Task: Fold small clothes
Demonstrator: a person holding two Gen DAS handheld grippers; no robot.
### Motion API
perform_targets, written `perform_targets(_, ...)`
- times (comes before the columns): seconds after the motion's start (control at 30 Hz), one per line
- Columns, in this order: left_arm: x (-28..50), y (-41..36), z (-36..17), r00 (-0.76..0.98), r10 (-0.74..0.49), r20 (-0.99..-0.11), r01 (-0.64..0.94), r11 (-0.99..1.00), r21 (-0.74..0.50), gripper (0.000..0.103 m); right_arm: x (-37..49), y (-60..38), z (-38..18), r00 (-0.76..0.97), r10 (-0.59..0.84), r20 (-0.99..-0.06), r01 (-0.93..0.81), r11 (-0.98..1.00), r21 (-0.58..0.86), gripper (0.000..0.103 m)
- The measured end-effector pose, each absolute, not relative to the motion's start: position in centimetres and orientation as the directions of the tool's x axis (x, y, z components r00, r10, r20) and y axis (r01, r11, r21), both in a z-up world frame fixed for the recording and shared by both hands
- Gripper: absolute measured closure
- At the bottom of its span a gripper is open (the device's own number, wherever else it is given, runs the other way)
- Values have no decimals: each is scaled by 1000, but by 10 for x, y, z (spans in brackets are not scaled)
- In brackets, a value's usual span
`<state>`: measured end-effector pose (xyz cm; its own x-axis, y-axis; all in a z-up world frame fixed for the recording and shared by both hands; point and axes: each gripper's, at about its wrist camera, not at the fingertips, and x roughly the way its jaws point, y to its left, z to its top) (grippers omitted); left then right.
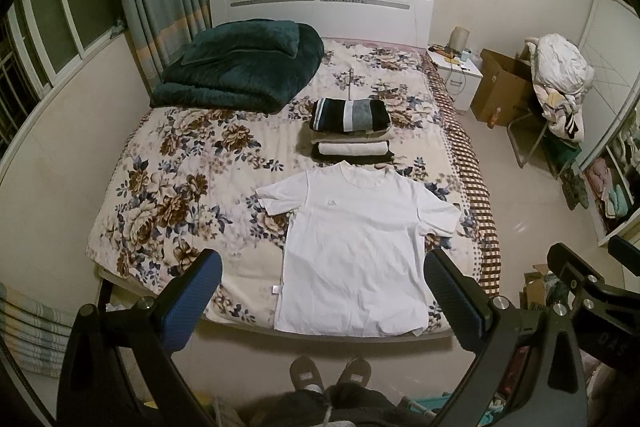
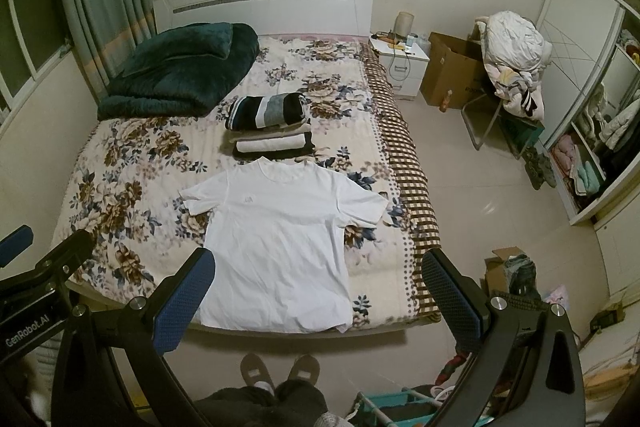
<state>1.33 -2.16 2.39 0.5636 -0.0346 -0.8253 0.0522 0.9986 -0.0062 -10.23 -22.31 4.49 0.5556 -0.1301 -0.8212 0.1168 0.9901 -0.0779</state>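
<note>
1. In the left wrist view, the left gripper is seen at the bottom of the frame with its two blue-padded fingers spread wide apart and nothing held between them.
2. A white T-shirt is laid flat, face up, in the centre of the frame on the floral bedspread, with its hem at the bed's near edge and both sleeves spread out.
3. Just above the collar, a stack of folded clothes is seen, topped by a striped dark garment.
4. A dark green blanket is heaped in the upper left, below the white headboard.
5. Part of the right gripper is seen at the lower right edge; its finger state cannot be told from this view.
6. Two slippered feet are seen at the bottom centre, on the floor.
7. In the right wrist view, the right gripper is seen at the bottom with its fingers likewise wide apart and empty.
8. The white T-shirt is seen in the centre, slightly left, flat on the bedspread, with the folded stack just above its collar.
9. A cardboard box and a chair piled with laundry are seen in the upper right.
10. Part of the left gripper is seen at the left edge.
</note>
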Motion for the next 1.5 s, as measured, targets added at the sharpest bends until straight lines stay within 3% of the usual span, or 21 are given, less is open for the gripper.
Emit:
perform_targets(0.67, 43, -31, 34, 572, -33, -820, 59, 998, 1, 0, -87, -214, 40, 545, -129, -828, 131, 989, -68, 0)
perform_targets(0.87, 91, -23, -8, 619, 51, -784, 27, 996, 86, 0, -45, -233, 5, 529, -139, -837, 221, 975, -22, 0)
perform_targets(1.2, 200, -43, -177, 517, 168, -839, -18, 982, 186, 0, 78, -383, -203, 354, -148, -923, 566, 820, 86, 0)
perform_targets(1.27, 225, -50, -220, 473, 185, -862, -46, 982, 185, 0, 100, -422, -258, 329, -82, -941, 618, 772, 149, 5)
perform_targets(1.37, 252, -60, -277, 412, 218, -885, -85, 976, 201, 0, 119, -481, -342, 302, -7, -953, 684, 698, 212, 25)
perform_targets(1.5, 285, -68, -360, 308, 231, -923, -129, 971, 200, 0, 158, -543, -463, 319, 125, -939, 750, 573, 331, 28)
